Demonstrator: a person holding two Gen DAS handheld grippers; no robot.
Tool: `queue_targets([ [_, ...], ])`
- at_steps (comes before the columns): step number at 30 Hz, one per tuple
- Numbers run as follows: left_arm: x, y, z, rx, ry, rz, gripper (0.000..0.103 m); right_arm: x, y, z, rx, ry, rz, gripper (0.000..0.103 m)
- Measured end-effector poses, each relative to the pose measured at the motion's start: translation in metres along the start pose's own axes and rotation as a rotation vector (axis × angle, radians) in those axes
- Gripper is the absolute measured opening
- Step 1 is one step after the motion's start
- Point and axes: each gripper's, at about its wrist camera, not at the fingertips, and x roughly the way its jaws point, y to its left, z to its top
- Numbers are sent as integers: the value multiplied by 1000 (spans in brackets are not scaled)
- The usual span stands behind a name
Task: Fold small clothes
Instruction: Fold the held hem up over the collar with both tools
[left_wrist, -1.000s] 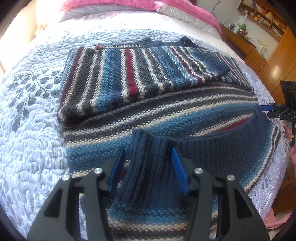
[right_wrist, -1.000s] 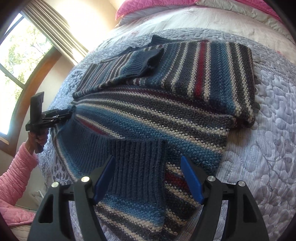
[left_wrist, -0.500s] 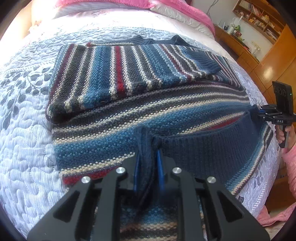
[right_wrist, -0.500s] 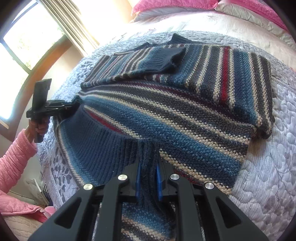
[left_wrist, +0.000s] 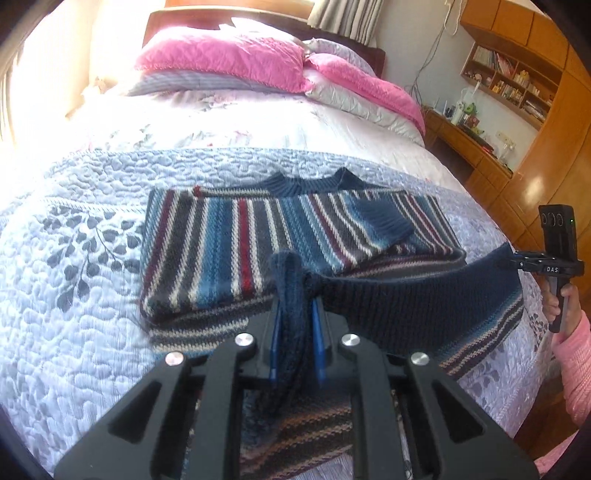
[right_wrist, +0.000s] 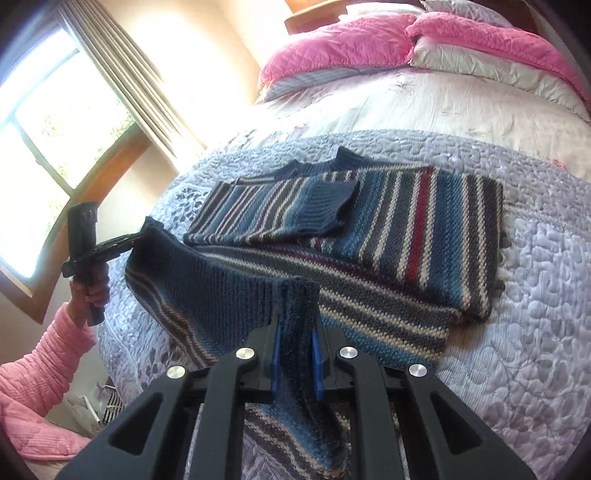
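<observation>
Here, a striped knitted sweater (left_wrist: 229, 251) lies on the pale quilted bedspread (left_wrist: 74, 295), its sleeves folded across the chest and the collar pointing toward the pink pillows (left_wrist: 221, 59) at the head of the bed. The navy ribbed hem (left_wrist: 417, 295) is lifted off the bedspread and stretched between the two grippers, hanging in a shallow curve above the rest of the garment.

The left gripper (left_wrist: 297, 332) has its blue pads nearly together, pinching a bunched fold of the hem at one corner; the knit stands up between them in a thick ridge. In the same view the right gripper (left_wrist: 517, 264) shows at the far edge of the bed, gripped by a hand (left_wrist: 565, 302) in a pink sleeve (left_wrist: 576, 369), with its tips clamped on the other hem corner.

From the right wrist view, the right gripper's pads (right_wrist: 275, 350) sit close together on a fold of navy ribbing, and the left gripper (right_wrist: 136, 236) holds the opposite corner beside the window (right_wrist: 44, 122). A wooden bookshelf (left_wrist: 513, 81) stands beyond the bed.
</observation>
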Motion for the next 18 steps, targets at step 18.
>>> queue_targets([
  [18,96,39,127,-77,-23,202,13,66,-64,159,144,-30,-136,13],
])
